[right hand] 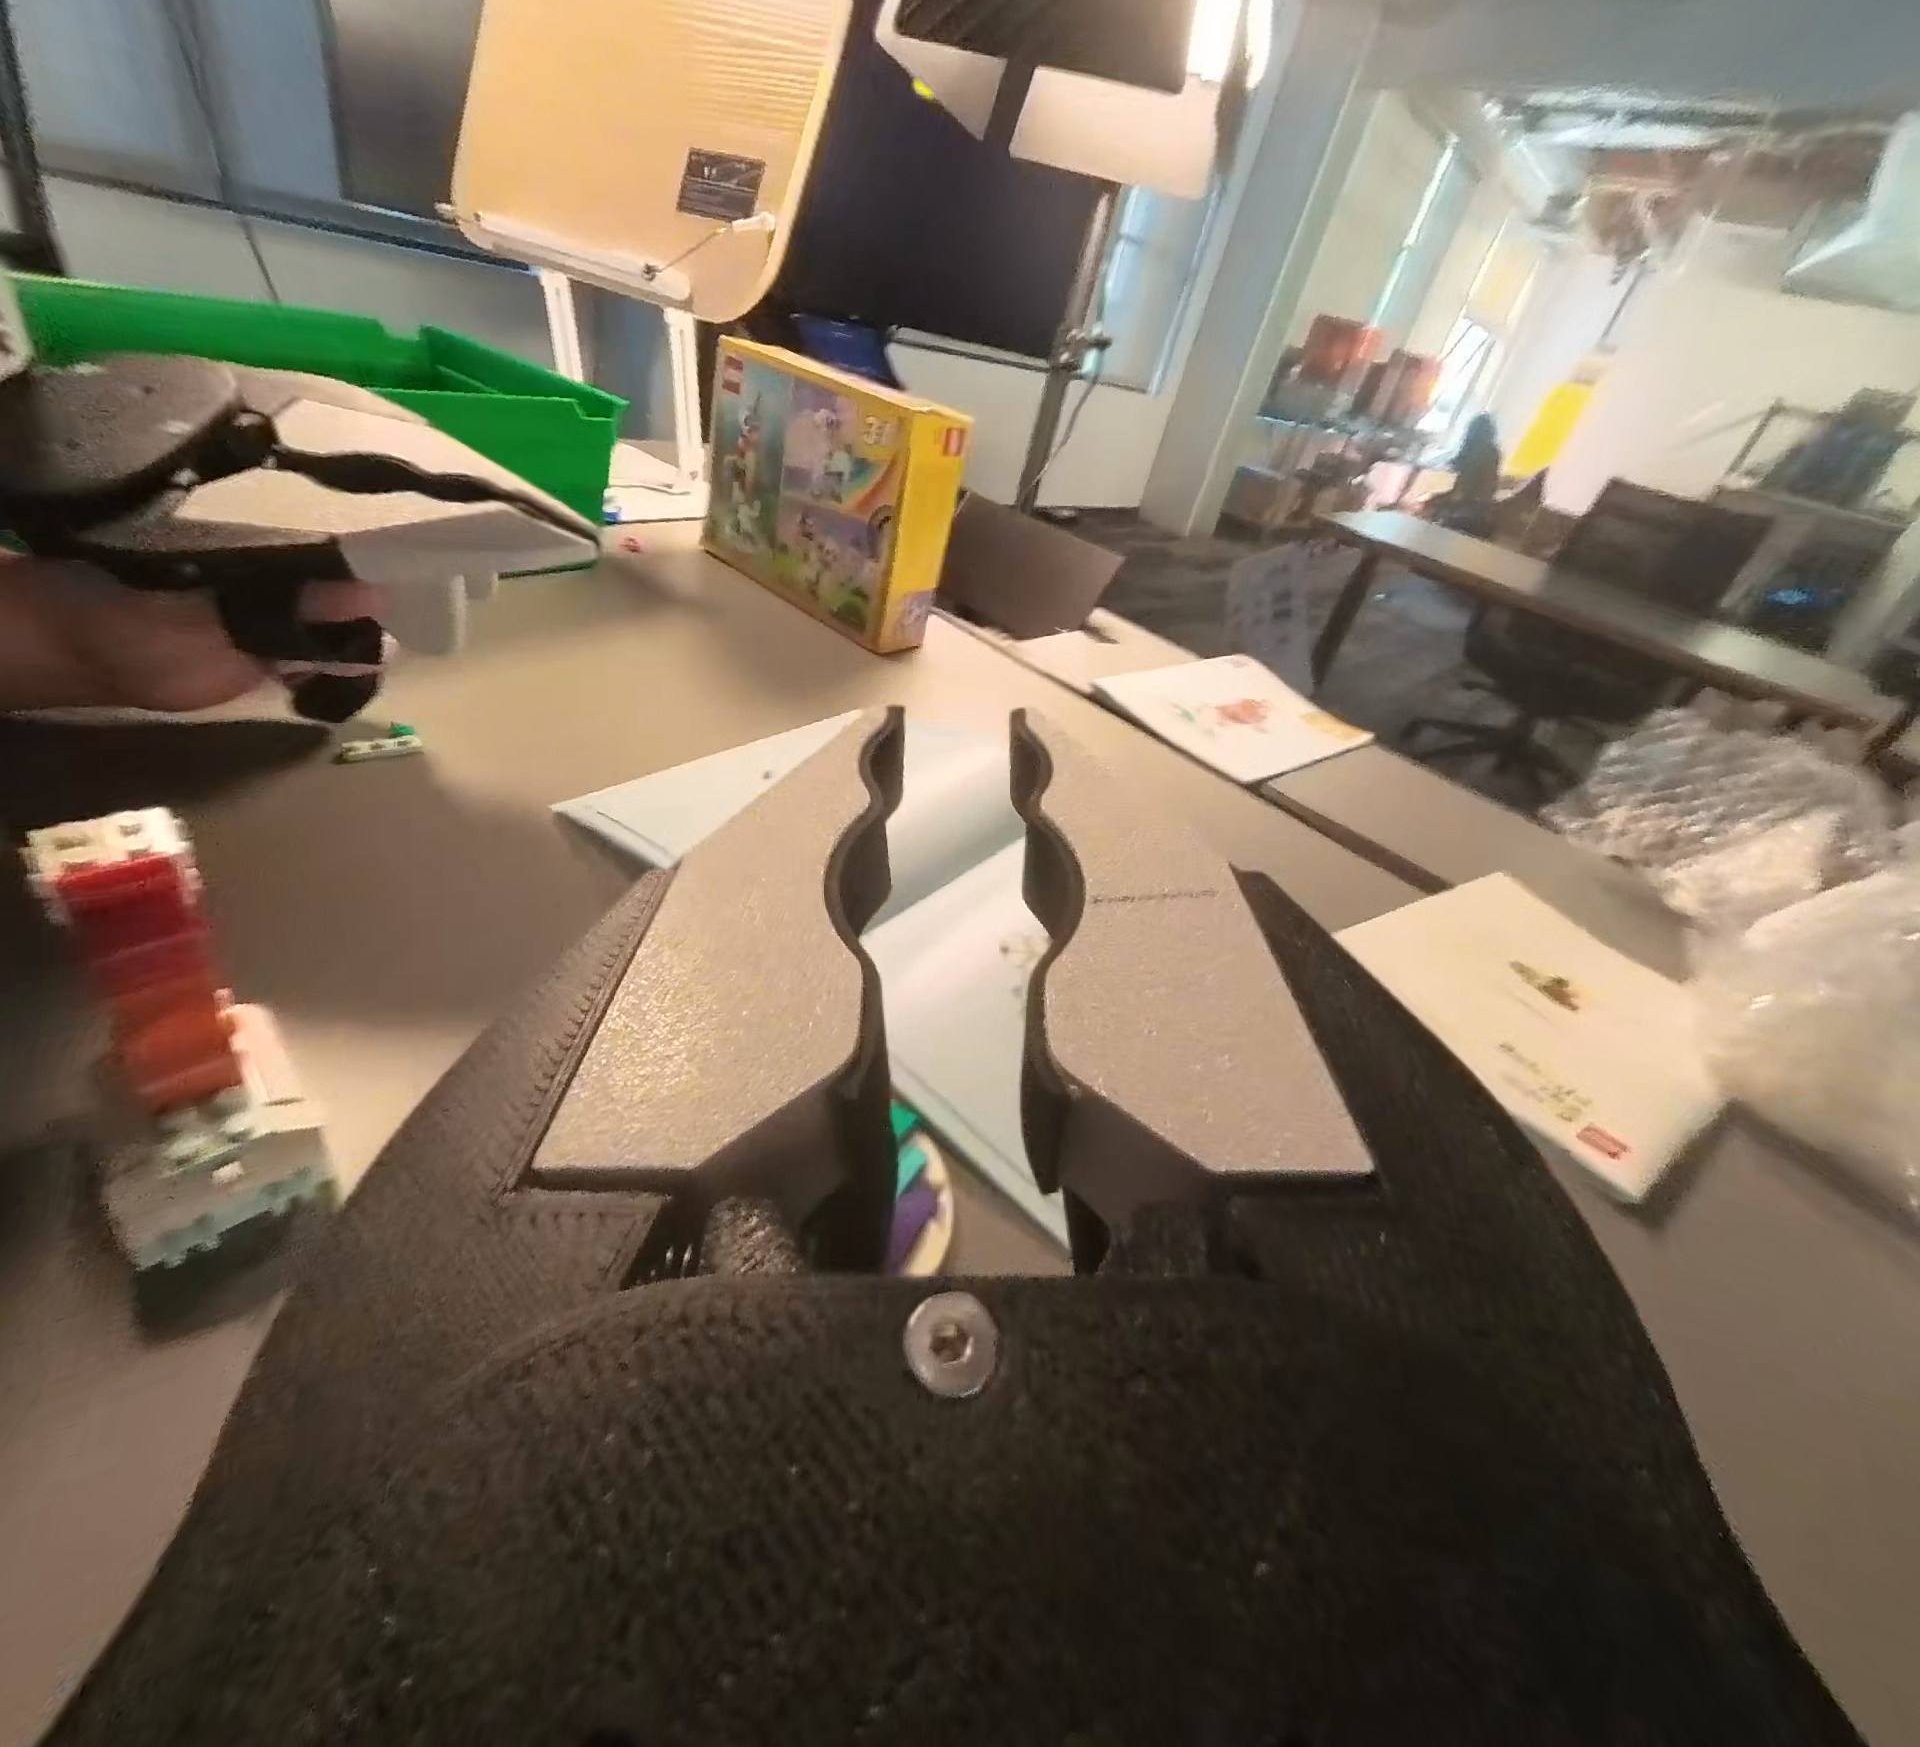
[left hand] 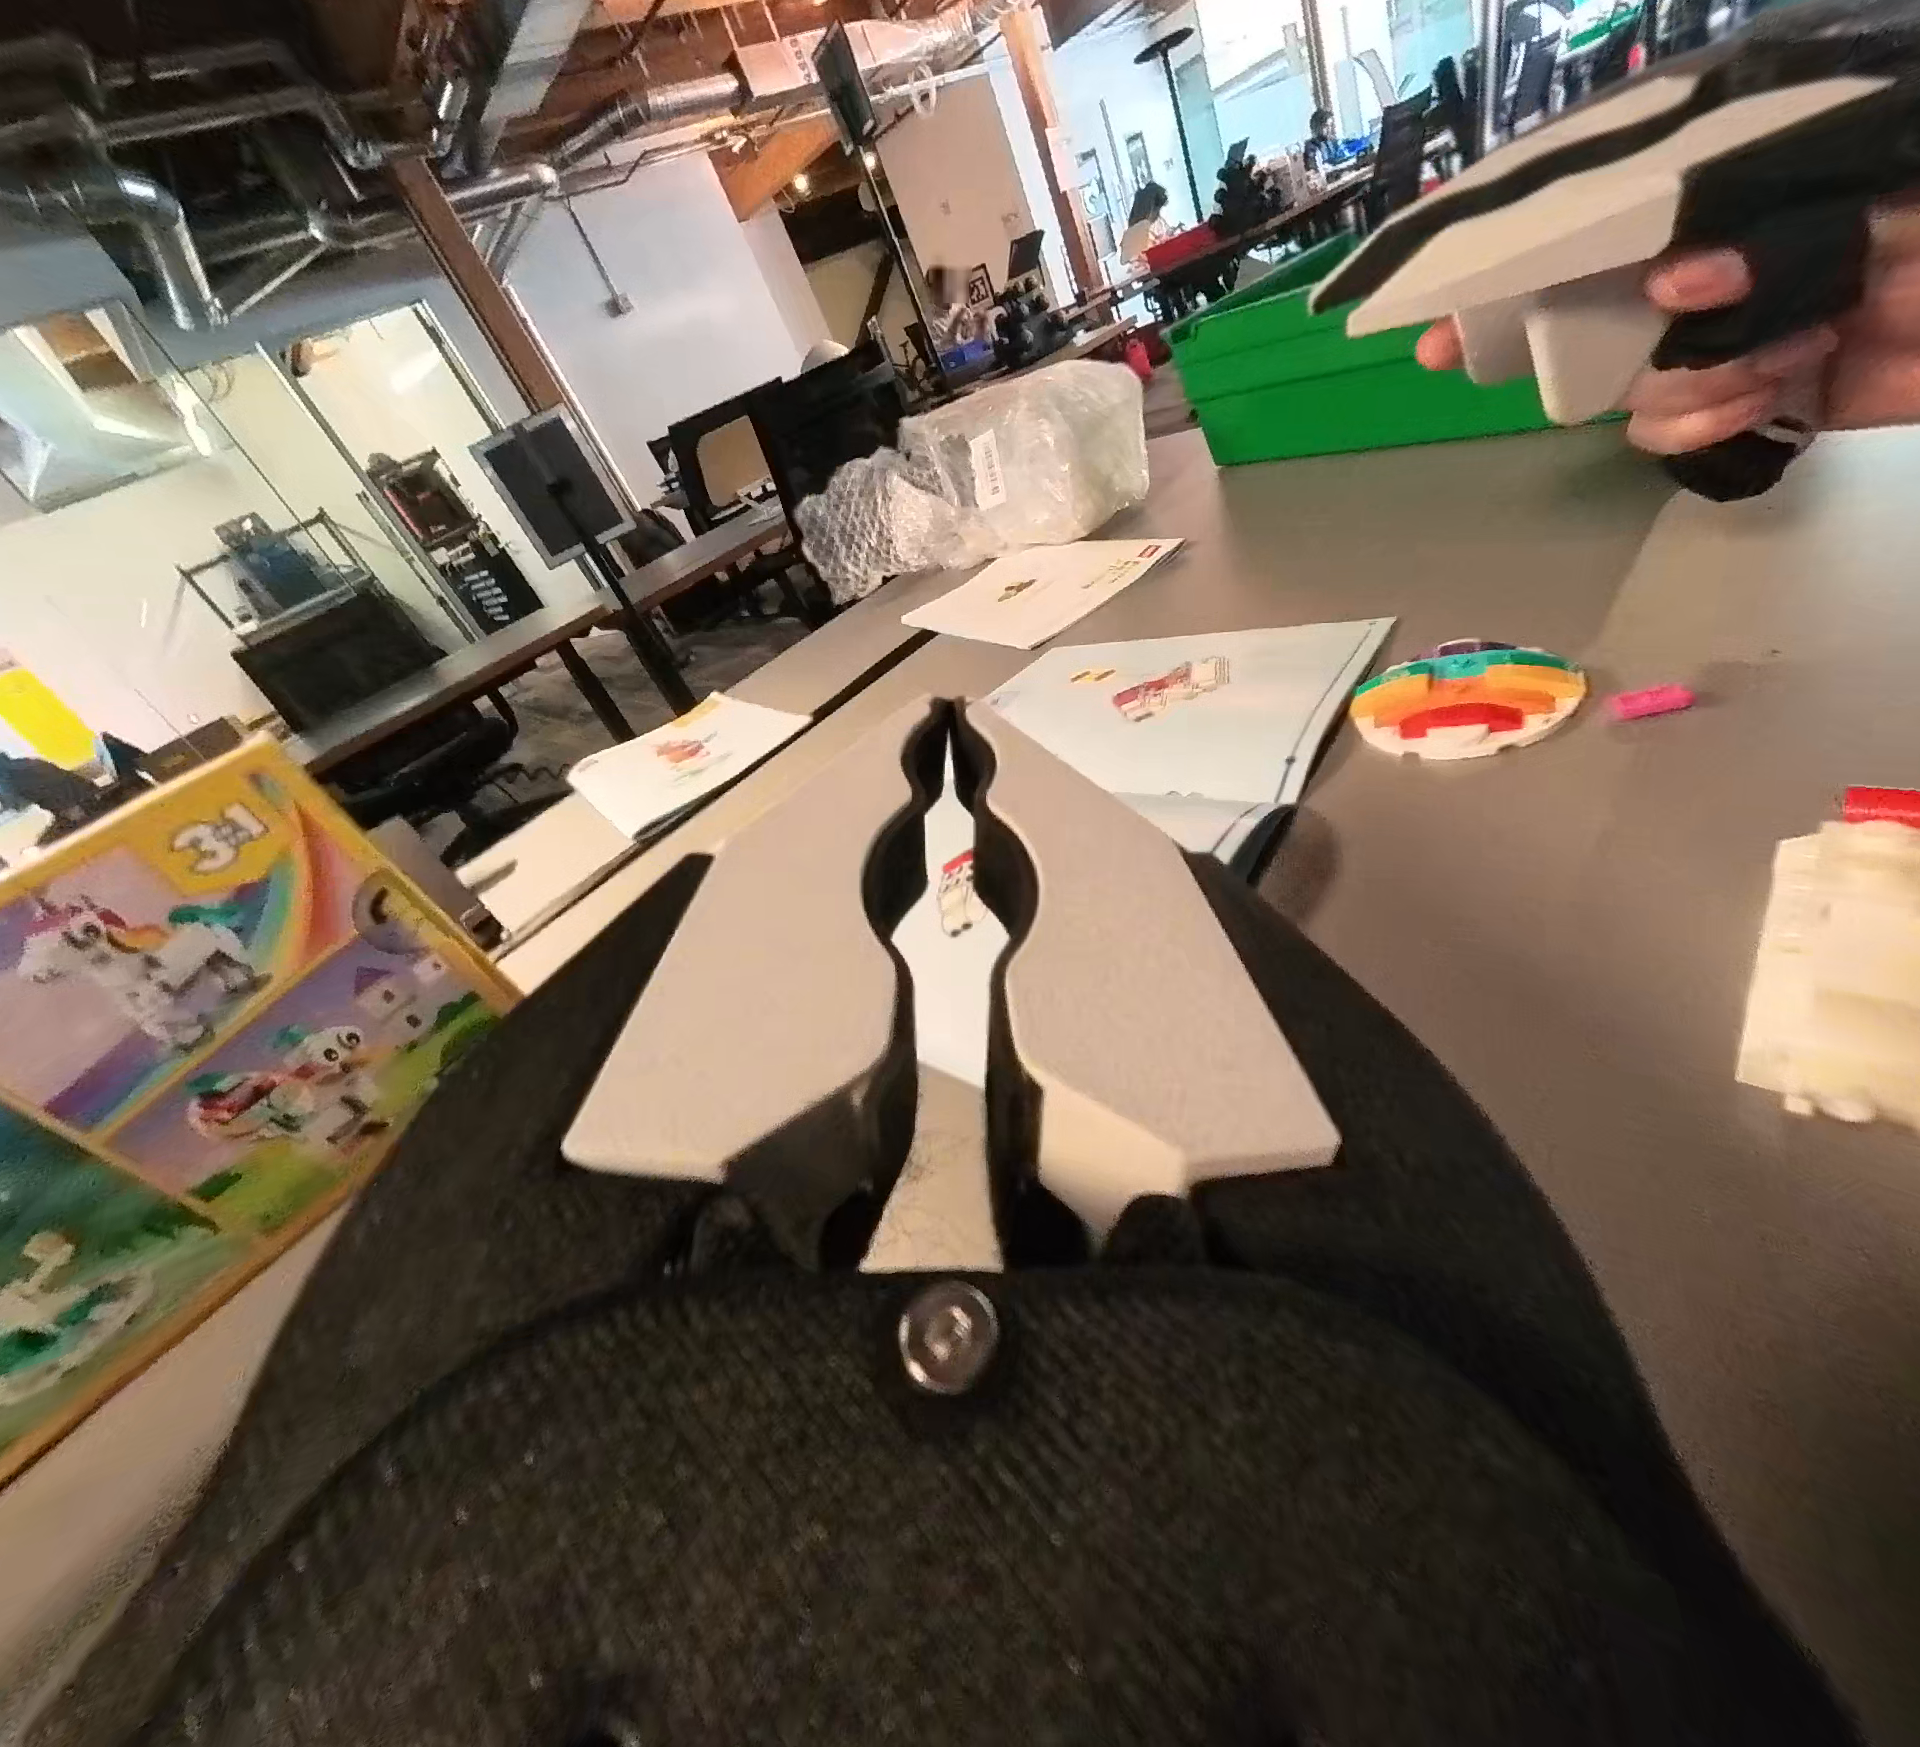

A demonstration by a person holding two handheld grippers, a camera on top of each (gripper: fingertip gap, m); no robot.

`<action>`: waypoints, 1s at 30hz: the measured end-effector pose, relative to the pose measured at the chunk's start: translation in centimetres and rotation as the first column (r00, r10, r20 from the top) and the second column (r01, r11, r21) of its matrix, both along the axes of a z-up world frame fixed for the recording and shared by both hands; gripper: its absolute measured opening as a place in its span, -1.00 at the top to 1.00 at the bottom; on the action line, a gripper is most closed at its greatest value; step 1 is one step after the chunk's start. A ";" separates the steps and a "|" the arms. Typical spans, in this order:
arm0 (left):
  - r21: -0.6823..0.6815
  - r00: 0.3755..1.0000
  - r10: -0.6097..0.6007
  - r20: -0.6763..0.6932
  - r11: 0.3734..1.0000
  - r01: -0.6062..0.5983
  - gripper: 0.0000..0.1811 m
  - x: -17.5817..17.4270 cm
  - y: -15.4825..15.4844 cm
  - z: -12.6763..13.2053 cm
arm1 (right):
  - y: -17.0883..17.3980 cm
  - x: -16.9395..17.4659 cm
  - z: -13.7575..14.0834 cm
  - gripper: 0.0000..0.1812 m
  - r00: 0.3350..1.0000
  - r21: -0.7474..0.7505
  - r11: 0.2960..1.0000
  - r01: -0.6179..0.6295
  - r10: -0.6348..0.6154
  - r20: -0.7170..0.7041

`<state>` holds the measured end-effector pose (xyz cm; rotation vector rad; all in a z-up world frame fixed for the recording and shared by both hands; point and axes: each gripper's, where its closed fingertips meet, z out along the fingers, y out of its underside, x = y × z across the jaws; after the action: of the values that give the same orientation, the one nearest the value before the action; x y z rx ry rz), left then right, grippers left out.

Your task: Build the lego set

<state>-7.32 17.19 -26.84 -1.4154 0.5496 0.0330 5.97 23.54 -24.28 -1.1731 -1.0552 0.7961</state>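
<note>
My left gripper (left hand: 951,723) is shut and empty, held low over the open instruction booklet (left hand: 1195,710). My right gripper (right hand: 951,723) is open and empty above the same booklet (right hand: 935,824); it also shows in the left wrist view (left hand: 1340,297), raised at the upper right. A round rainbow lego disc (left hand: 1470,695) lies right of the booklet, with a loose pink brick (left hand: 1652,702) beside it. A white lego build (left hand: 1839,959) with red bricks stands at the right edge; in the right wrist view it (right hand: 177,1022) is at the left, blurred. The left gripper (right hand: 587,534) shows there too.
The yellow lego box (left hand: 208,970) stands at the left, and it shows upright in the right wrist view (right hand: 831,502). A green bin (left hand: 1351,378) is at the back. Two closed booklets (right hand: 1226,715) (right hand: 1527,1011), bubble-wrap bags (left hand: 997,471) and a small green-white piece (right hand: 379,747) lie on the grey table (left hand: 1507,866). Spacing between my two grippers at the tips: around 15 centimetres.
</note>
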 end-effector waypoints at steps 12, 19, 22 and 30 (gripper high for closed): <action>-0.083 0.853 0.521 -0.014 0.850 -0.521 1.00 -13.9 1.1 -1.3 | 5.9 3.9 0.2 0.87 0.910 0.377 0.830 0.411 -0.399 -0.115; -0.053 0.657 0.750 -0.082 0.655 -0.754 1.00 -21.2 -1.2 -1.5 | 8.2 5.7 -0.6 0.87 0.917 0.412 0.825 0.386 -0.392 -0.072; -0.043 0.570 0.815 -0.102 0.569 -0.821 1.00 -23.3 -2.1 -1.6 | 8.5 5.8 -0.8 0.88 0.931 0.382 0.852 0.358 -0.358 -0.073; -0.144 0.565 0.821 -0.086 0.551 -0.822 1.00 -25.8 -2.4 -0.7 | 7.2 4.8 -0.9 0.89 0.965 0.358 0.896 0.262 -0.252 -0.074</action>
<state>-33.15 14.81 -27.58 -1.7370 -0.1763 0.7803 10.77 30.73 -25.22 -0.9525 -0.9518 0.3832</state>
